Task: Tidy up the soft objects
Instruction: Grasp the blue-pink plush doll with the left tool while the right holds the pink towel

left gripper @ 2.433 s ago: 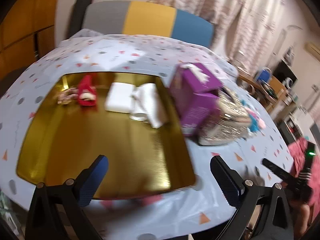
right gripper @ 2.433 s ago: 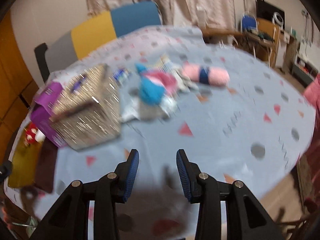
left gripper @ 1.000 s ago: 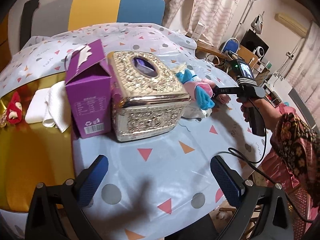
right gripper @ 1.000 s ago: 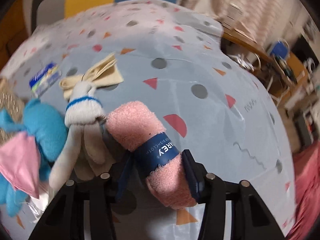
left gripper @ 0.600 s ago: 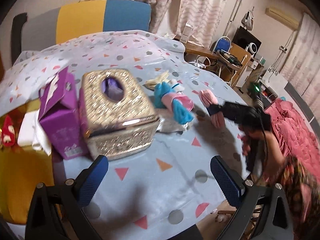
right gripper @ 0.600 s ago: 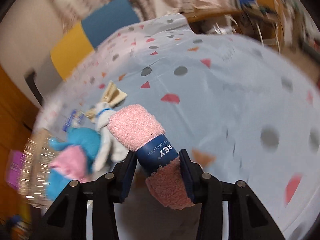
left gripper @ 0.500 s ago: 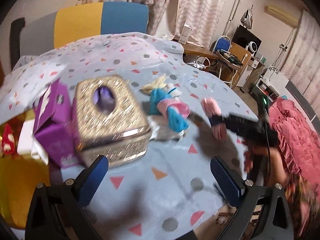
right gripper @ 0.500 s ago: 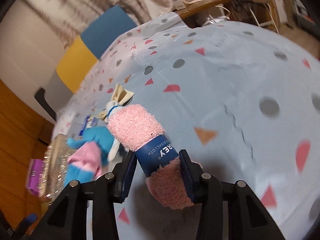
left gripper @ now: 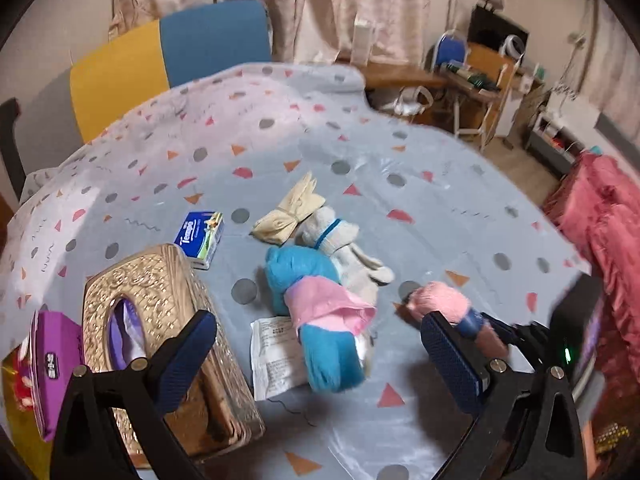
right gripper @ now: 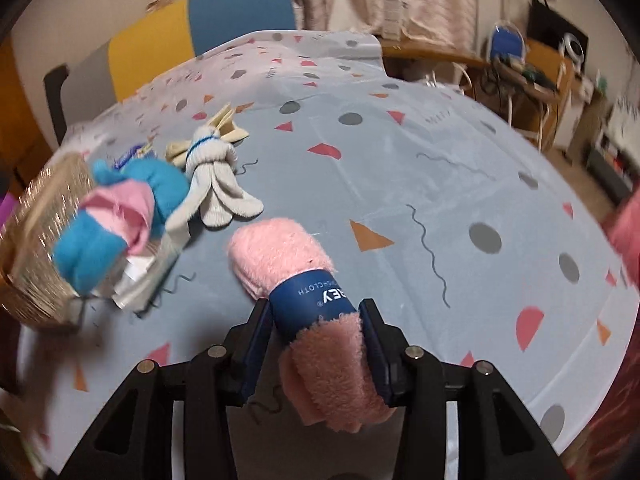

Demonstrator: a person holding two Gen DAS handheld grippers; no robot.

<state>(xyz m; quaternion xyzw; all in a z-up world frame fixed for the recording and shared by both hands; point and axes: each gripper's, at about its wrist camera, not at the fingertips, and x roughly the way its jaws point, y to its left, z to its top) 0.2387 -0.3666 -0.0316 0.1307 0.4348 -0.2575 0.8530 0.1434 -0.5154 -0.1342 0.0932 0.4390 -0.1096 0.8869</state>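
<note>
**Right tool clamps the pink rolled cloth above the tabletop**

The right tool (right gripper: 316, 344) has its two blue-padded fingers pressed on either side of the pink rolled cloth (right gripper: 304, 280), gripping it at its dark blue paper band. The roll is held off the patterned tabletop (right gripper: 440, 168), pointing forward. The left tool (left gripper: 320, 360) has its fingers spread wide apart with nothing between them.

Taking the gold tissue box (left gripper: 160, 344) as landmark: a blue and pink bundle (left gripper: 316, 316) lies just beside it, partly over a white printed packet (left gripper: 272, 360). Beyond that bundle, farther from the box, are white socks tied with a blue band (left gripper: 340, 244), touching a cream folded cloth (left gripper: 292, 212). A small tissue pack (left gripper: 200, 236) sits just behind the box, and a purple carton (left gripper: 48, 364) stands against its other side.
</note>
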